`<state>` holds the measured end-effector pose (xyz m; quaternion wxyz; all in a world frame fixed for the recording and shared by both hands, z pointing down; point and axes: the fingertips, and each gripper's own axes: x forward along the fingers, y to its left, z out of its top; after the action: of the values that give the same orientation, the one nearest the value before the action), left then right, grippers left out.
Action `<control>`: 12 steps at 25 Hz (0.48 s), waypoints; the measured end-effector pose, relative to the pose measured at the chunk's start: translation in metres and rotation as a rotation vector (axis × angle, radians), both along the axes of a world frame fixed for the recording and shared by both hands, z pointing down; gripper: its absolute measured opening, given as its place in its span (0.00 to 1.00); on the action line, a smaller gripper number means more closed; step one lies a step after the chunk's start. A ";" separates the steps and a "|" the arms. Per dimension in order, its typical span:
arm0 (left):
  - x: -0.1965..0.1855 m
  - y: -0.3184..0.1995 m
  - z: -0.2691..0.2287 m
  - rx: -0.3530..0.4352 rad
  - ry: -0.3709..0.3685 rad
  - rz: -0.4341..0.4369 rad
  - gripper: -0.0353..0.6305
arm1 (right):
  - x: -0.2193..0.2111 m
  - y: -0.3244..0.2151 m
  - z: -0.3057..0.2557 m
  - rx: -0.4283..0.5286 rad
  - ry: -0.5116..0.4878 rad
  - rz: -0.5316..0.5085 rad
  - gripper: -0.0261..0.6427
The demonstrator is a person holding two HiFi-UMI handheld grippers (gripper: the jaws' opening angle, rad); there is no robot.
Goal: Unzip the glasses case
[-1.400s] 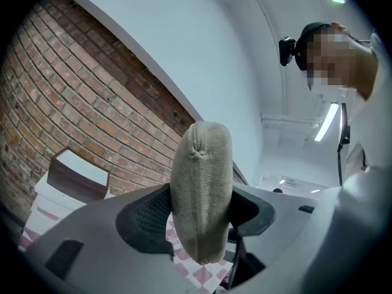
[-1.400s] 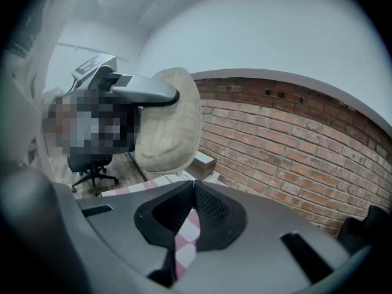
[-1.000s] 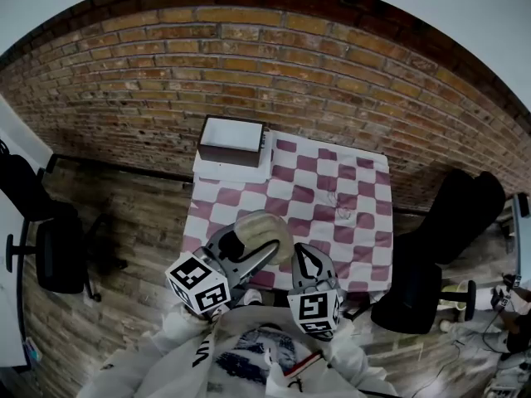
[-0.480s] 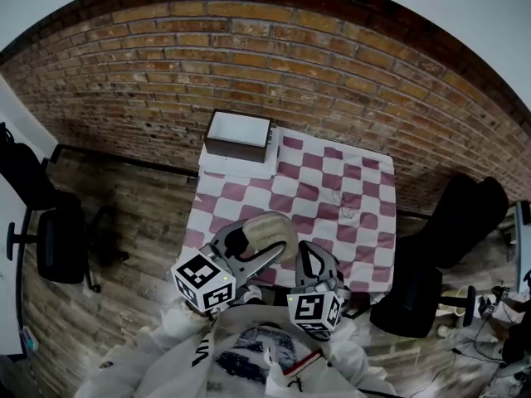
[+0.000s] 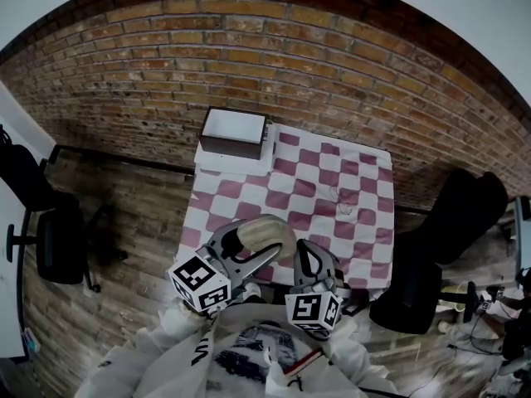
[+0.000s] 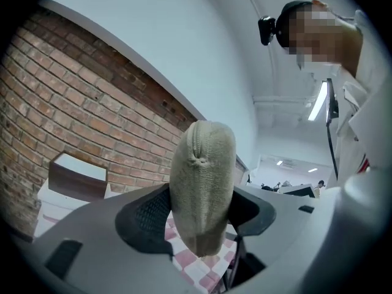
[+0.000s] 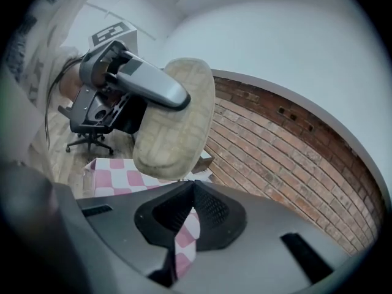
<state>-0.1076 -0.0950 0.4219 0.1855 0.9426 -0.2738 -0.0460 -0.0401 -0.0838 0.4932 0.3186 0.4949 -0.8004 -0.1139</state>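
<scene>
Head view: left gripper point(image 5: 264, 254) holds the beige glasses case point(image 5: 264, 229) over the near edge of the checked table point(image 5: 332, 181); right gripper point(image 5: 304, 255) just beside it.
Left gripper view: jaws clamped on the glasses case point(image 6: 202, 188), zip seam uppermost.
Right gripper view: jaws fully together, nothing visibly pinched, tips just under the glasses case point(image 7: 174, 121).

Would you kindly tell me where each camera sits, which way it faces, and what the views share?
Head view: on the person's head, looking steeply down at the checkered table; left claw, right claw and white top show.
Left gripper view: on the left claw, looking level toward the brick wall; its jaws clamp the glasses case; the white top shows at right.
Right gripper view: on the right claw, jaws shut, facing the glasses case and left claw.
Shared: all three show glasses case, checkered table and brick wall.
</scene>
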 end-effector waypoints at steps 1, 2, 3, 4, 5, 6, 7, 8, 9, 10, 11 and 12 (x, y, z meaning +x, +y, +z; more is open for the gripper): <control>0.001 0.001 -0.002 0.013 0.019 0.005 0.47 | 0.002 0.000 -0.002 0.004 -0.006 0.001 0.06; 0.002 0.001 -0.005 0.025 0.035 0.009 0.47 | 0.004 0.000 -0.004 0.006 -0.011 0.001 0.06; 0.003 0.001 -0.008 0.036 0.048 0.010 0.46 | 0.005 -0.001 -0.006 0.009 -0.015 0.003 0.06; 0.003 0.001 -0.010 0.044 0.059 0.009 0.46 | 0.007 -0.001 -0.008 0.012 -0.016 0.005 0.06; 0.004 0.000 -0.011 0.049 0.068 0.007 0.46 | 0.009 -0.002 -0.009 0.015 -0.017 0.008 0.06; 0.005 0.000 -0.011 0.050 0.074 0.003 0.46 | 0.010 -0.002 -0.011 0.019 -0.016 0.008 0.06; 0.005 -0.001 -0.011 0.051 0.081 -0.002 0.46 | 0.010 -0.002 -0.012 0.024 -0.015 0.007 0.06; 0.006 -0.001 -0.011 0.053 0.089 -0.006 0.46 | 0.010 -0.002 -0.014 0.028 -0.014 0.004 0.06; 0.006 -0.001 -0.012 0.058 0.097 -0.008 0.47 | 0.011 -0.002 -0.015 0.032 -0.013 0.001 0.06; 0.007 0.000 -0.013 0.065 0.104 -0.009 0.47 | 0.011 -0.002 -0.015 0.033 -0.012 -0.001 0.06; 0.008 0.001 -0.014 0.072 0.110 -0.007 0.47 | 0.012 -0.001 -0.014 0.032 -0.010 -0.004 0.06; 0.009 0.001 -0.015 0.079 0.115 -0.005 0.47 | 0.013 0.000 -0.013 0.031 -0.008 -0.007 0.06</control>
<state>-0.0982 -0.0938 0.4074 0.1637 0.9443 -0.2628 -0.1114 -0.0275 -0.0843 0.4801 0.3072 0.4973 -0.8016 -0.1256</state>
